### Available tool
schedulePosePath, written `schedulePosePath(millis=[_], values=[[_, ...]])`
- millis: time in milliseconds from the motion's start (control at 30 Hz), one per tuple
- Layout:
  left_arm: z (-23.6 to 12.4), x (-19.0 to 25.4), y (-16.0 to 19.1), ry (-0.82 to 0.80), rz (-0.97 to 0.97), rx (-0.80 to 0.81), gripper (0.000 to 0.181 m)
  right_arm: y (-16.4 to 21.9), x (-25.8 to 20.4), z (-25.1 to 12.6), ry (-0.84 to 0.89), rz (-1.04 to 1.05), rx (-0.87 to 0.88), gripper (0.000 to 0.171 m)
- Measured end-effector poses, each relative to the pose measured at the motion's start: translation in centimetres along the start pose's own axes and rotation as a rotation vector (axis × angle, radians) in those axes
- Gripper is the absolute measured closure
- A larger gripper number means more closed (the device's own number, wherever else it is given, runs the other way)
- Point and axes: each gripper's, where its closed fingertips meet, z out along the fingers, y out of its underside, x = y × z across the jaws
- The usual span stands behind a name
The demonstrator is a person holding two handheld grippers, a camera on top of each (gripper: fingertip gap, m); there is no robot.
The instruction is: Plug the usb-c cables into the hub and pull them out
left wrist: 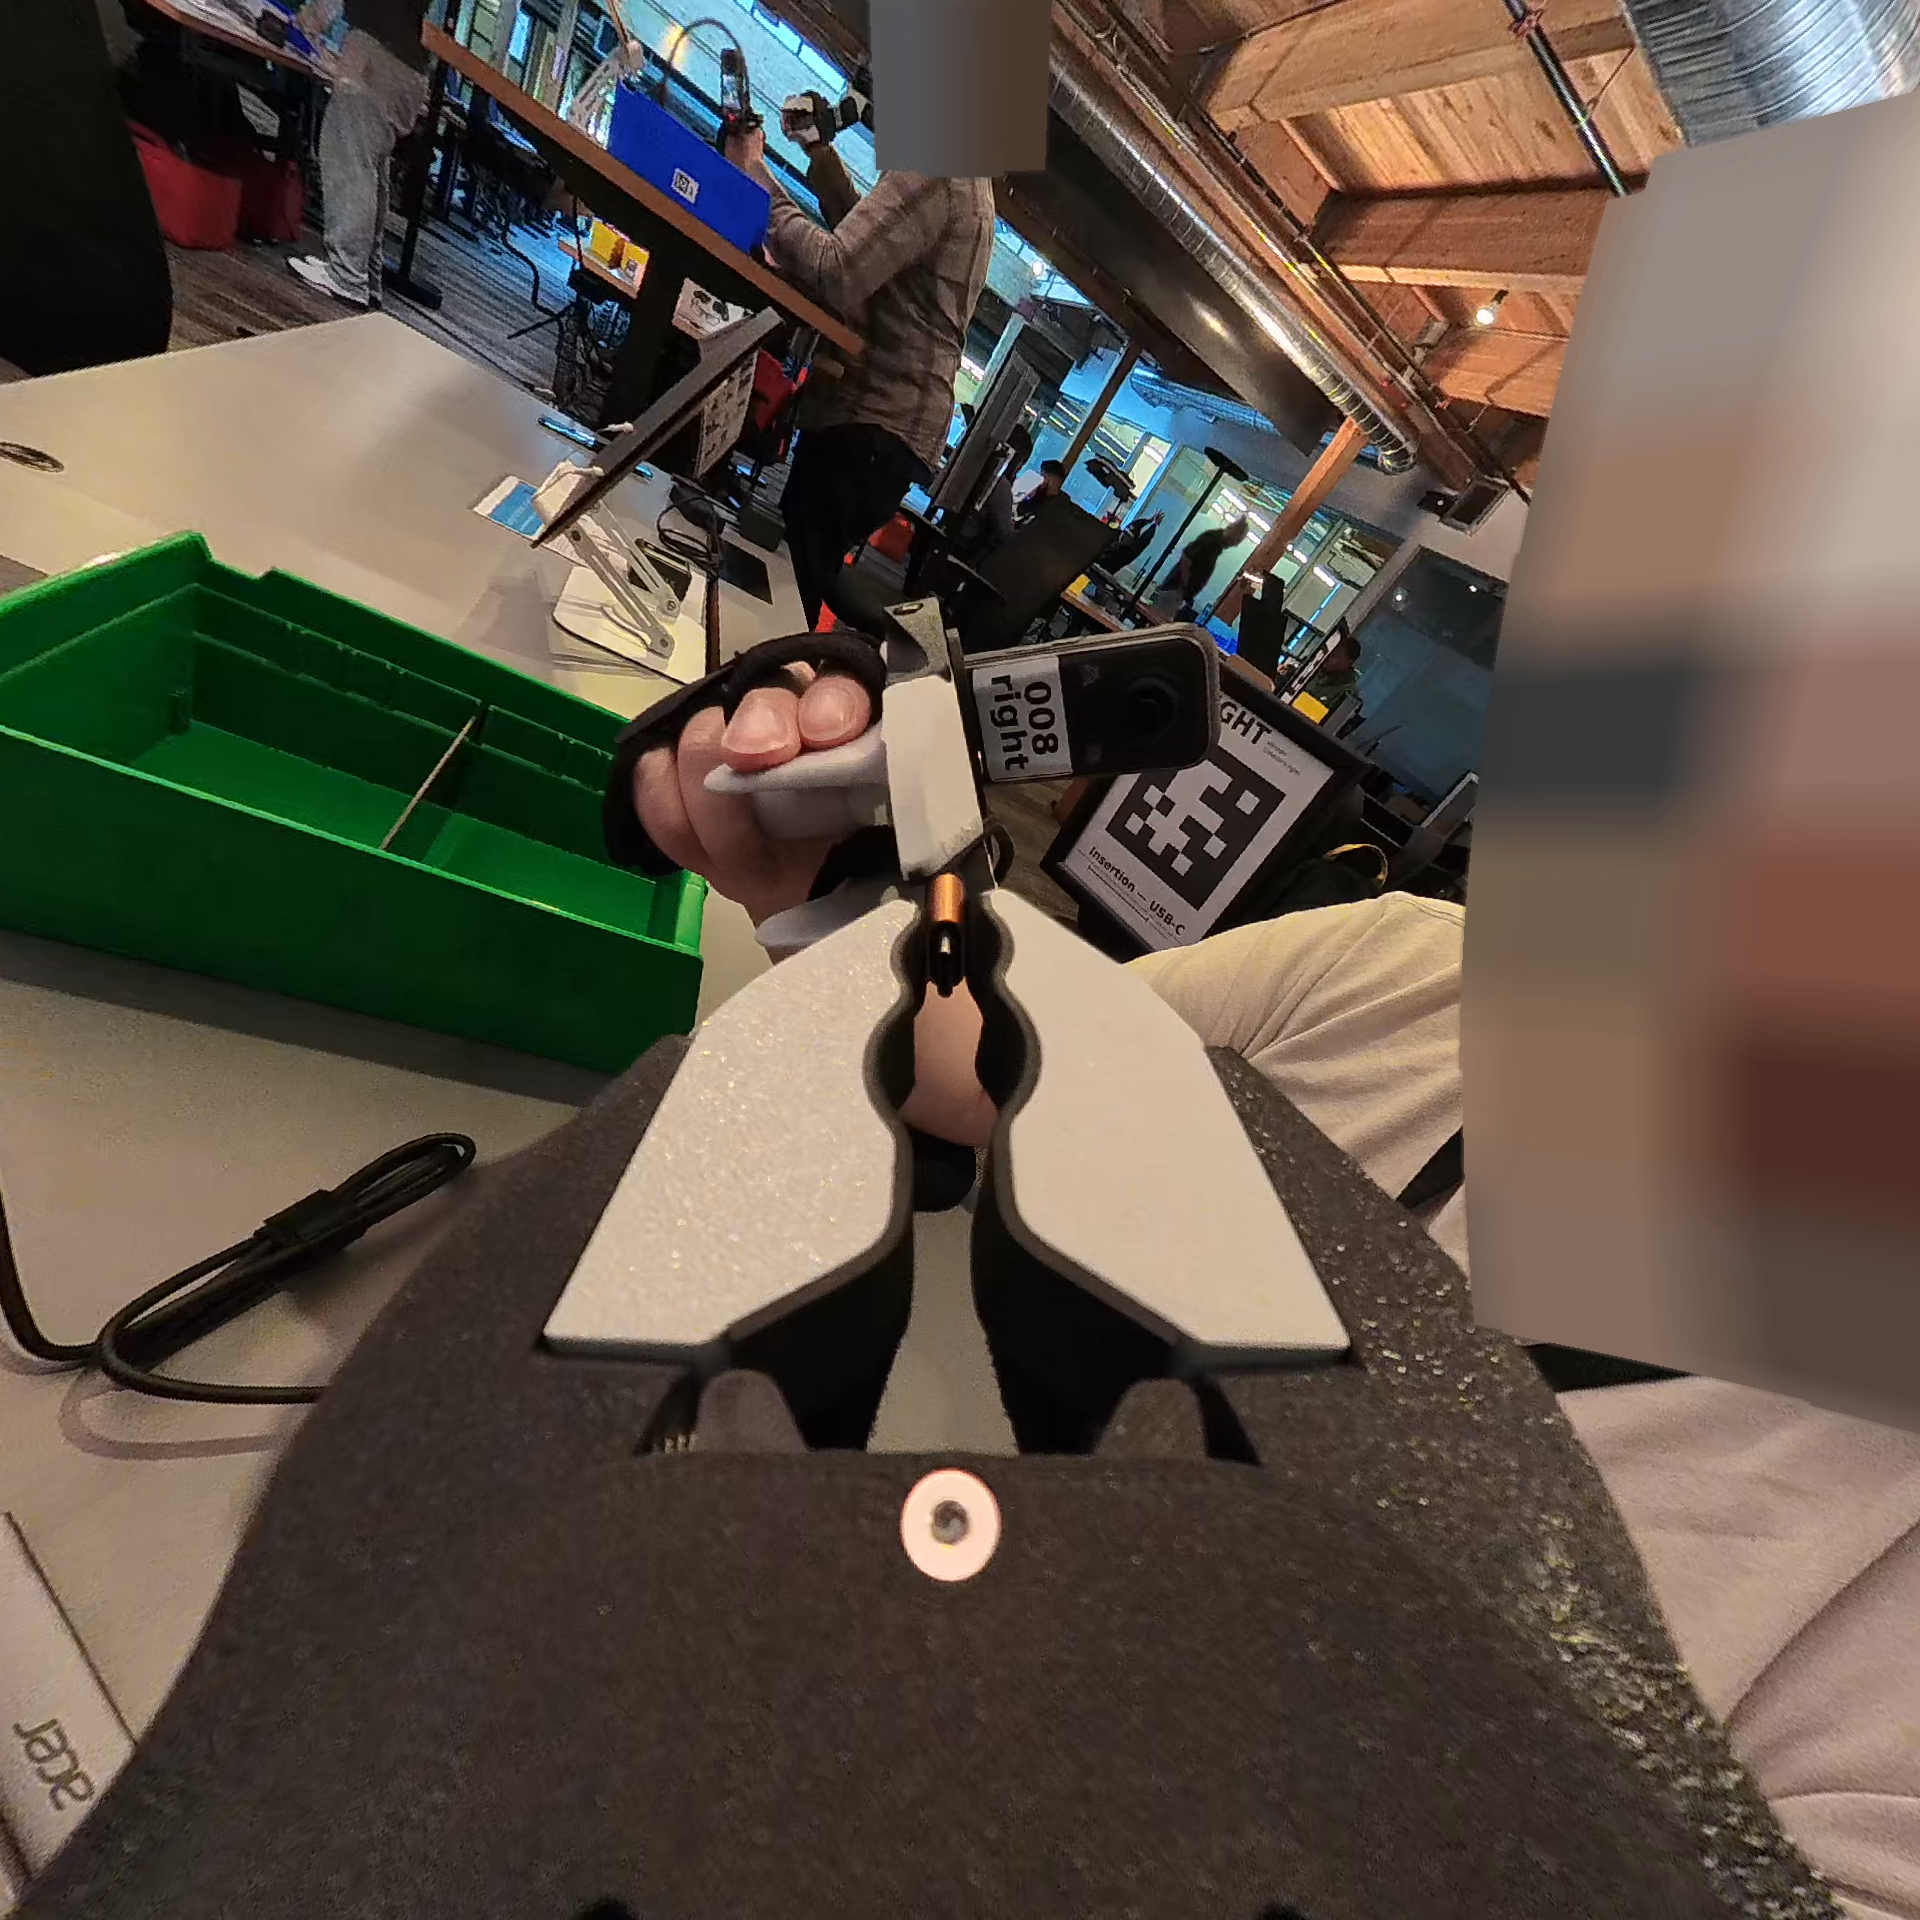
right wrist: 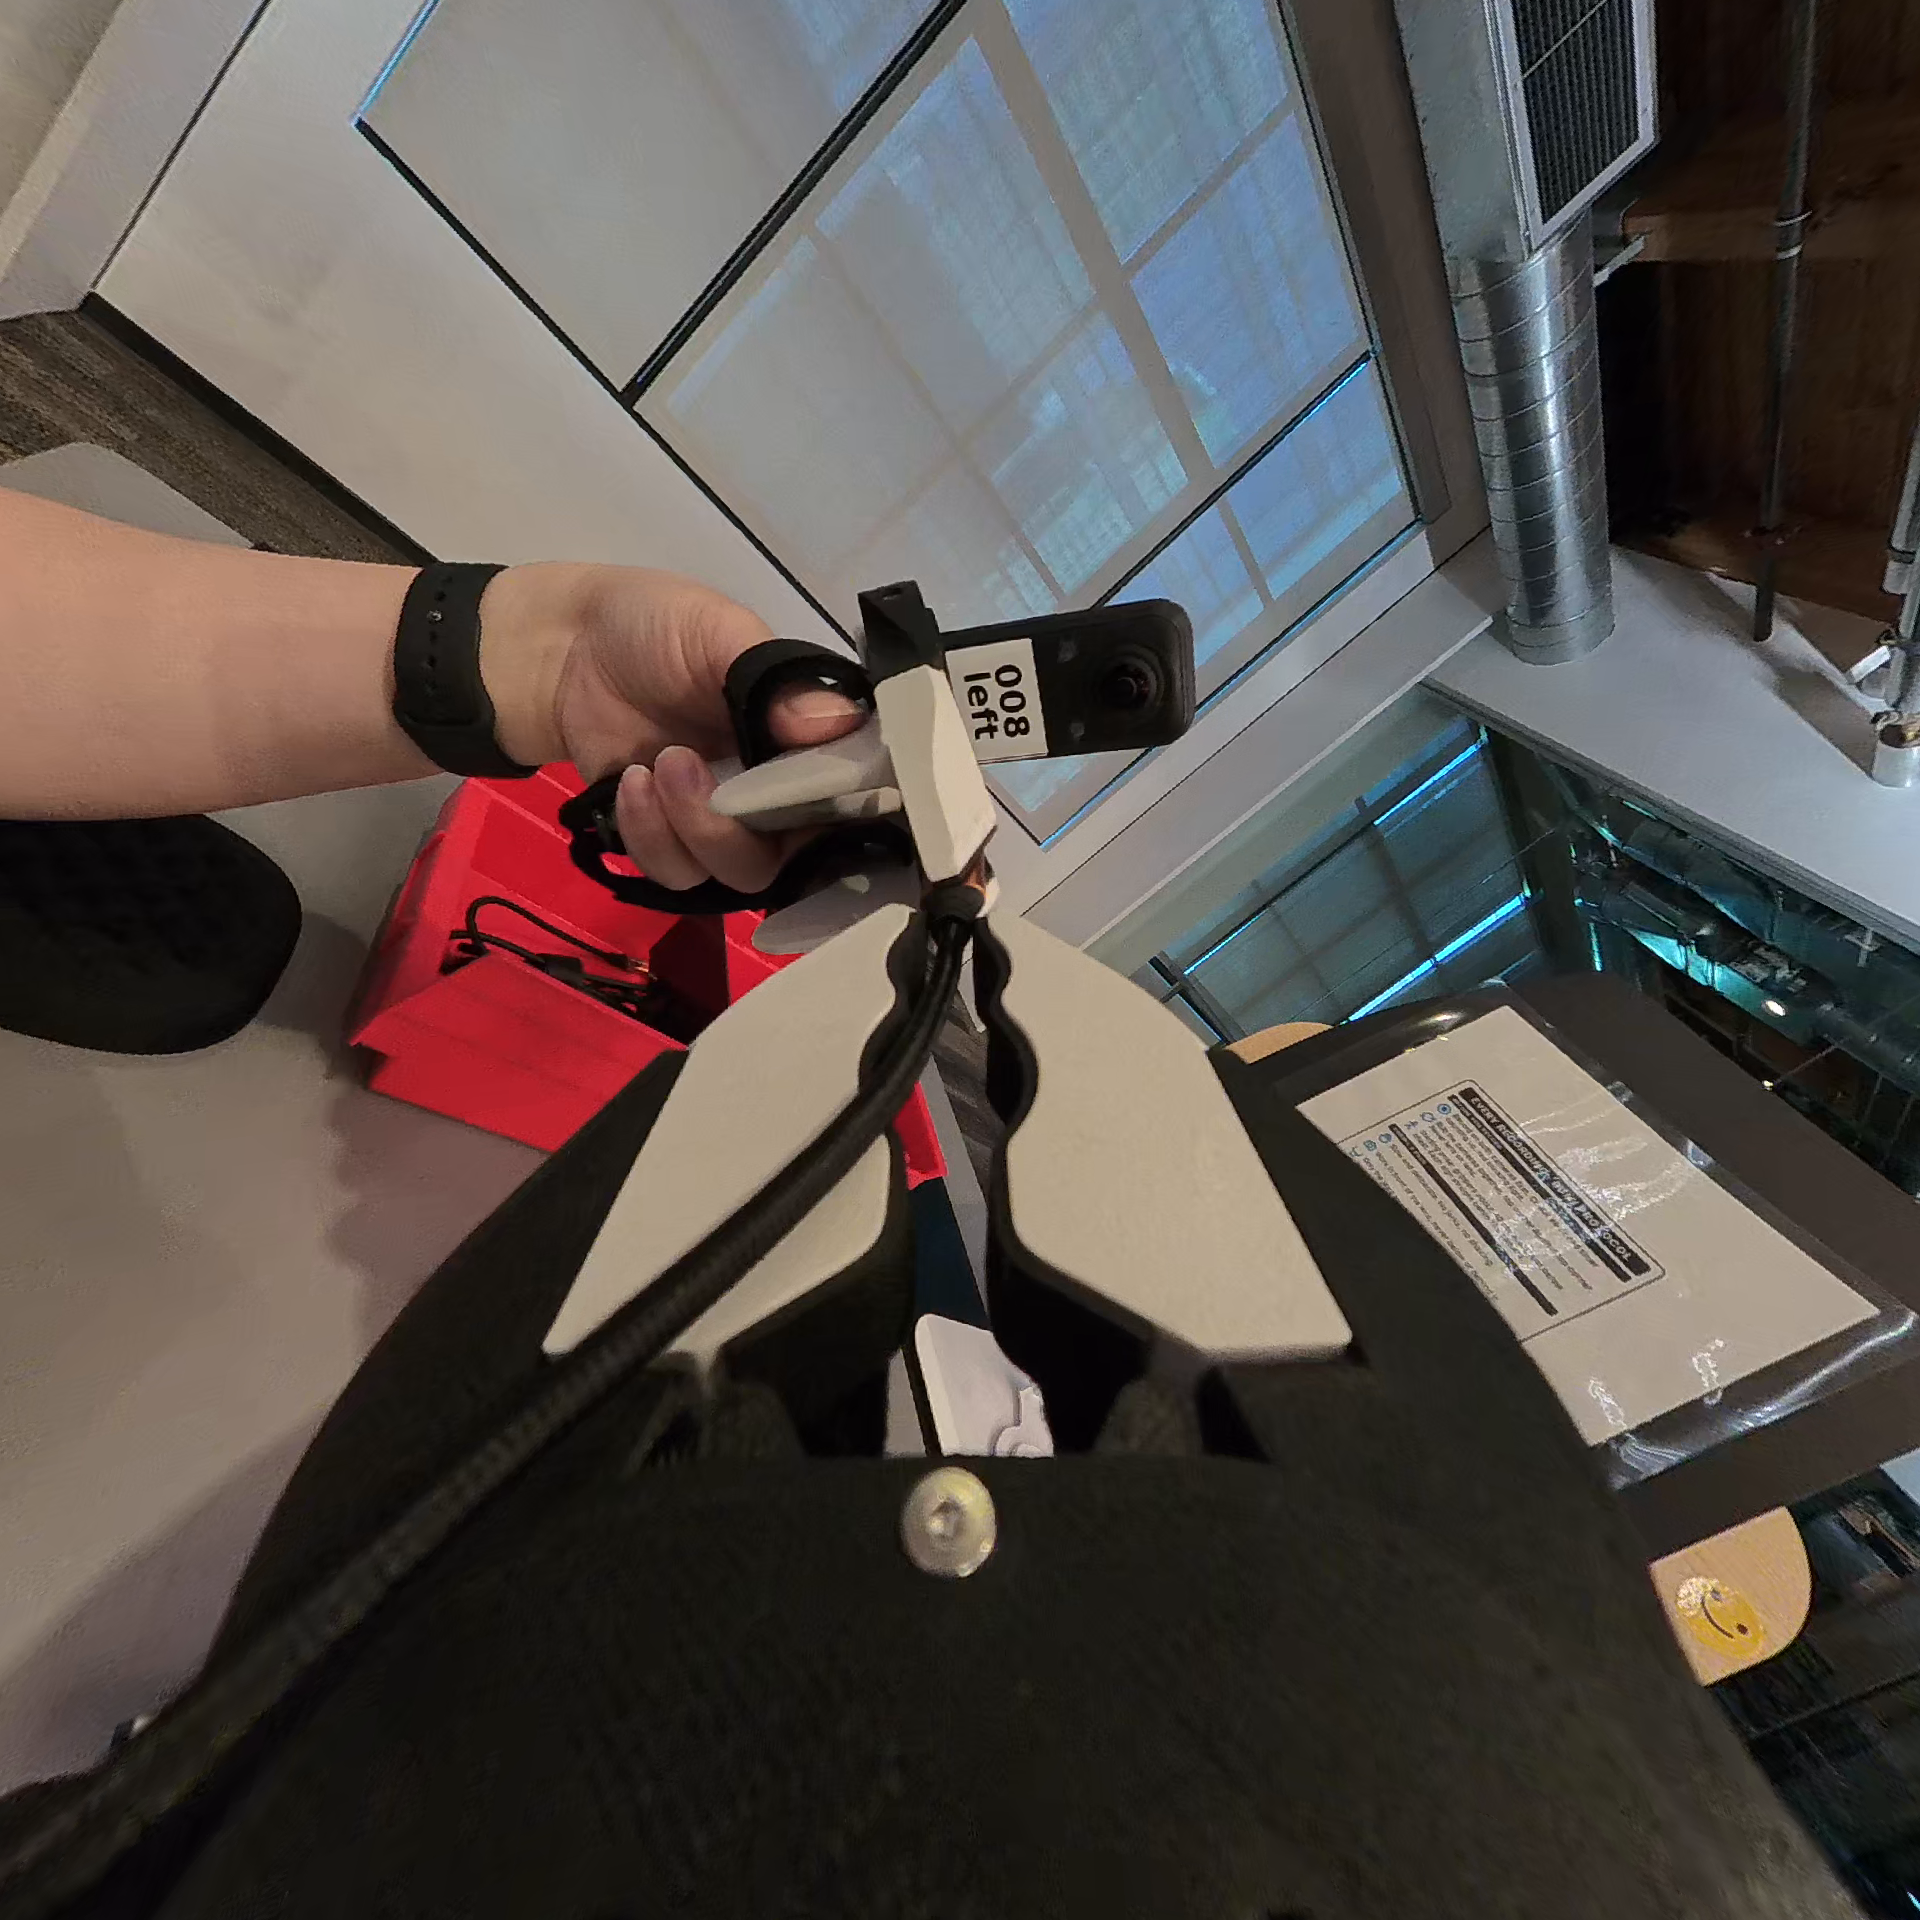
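Both grippers are raised above the table and meet tip to tip. In the left wrist view my left gripper is shut on a small black part with a slot, the hub, which is mostly hidden between the fingers. A copper-sleeved USB-C plug sits against its end; how deep it sits cannot be told. The right gripper's tips hold that plug from the far side. In the right wrist view my right gripper is shut on the black braided cable, which runs back along its left finger. The left gripper faces it.
A green divided bin stands left on the grey table, with a bundled black cable in front. A red bin holds more black cables. A framed marker sign and a laminated sheet stand nearby. A person stands behind.
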Motion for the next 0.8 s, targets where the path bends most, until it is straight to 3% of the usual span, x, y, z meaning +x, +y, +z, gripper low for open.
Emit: schedulePosePath(millis=[33, 367, 500, 667, 800], values=[[0.0, 0.0, 0.0, -0.002, -0.001, -0.001, 0.175, 0.1, 0.0, 0.0, 0.001, -0.002, -0.004, 0.163], [-0.1, -0.6, -0.1, -0.017, -0.029, 0.005, 0.174, 0.8, 0.1, 0.1, 0.008, -0.015, -0.074, 0.163], [-0.1, -0.6, -1.0, -0.047, 0.054, 0.052, 0.170, 0.6, 0.6, -0.2, 0.038, -0.010, -0.067, 0.163], [-2.0, -1.8, -2.6, -0.374, 0.365, 0.085, 0.162, -0.3, 4.6, -3.6, 0.165, 0.013, -0.062, 0.164], [-4.1, -6.2, 1.0, -0.685, 0.389, -0.203, 0.150, -0.9, 8.0, -7.6, 0.265, 0.072, -0.059, 0.164]])
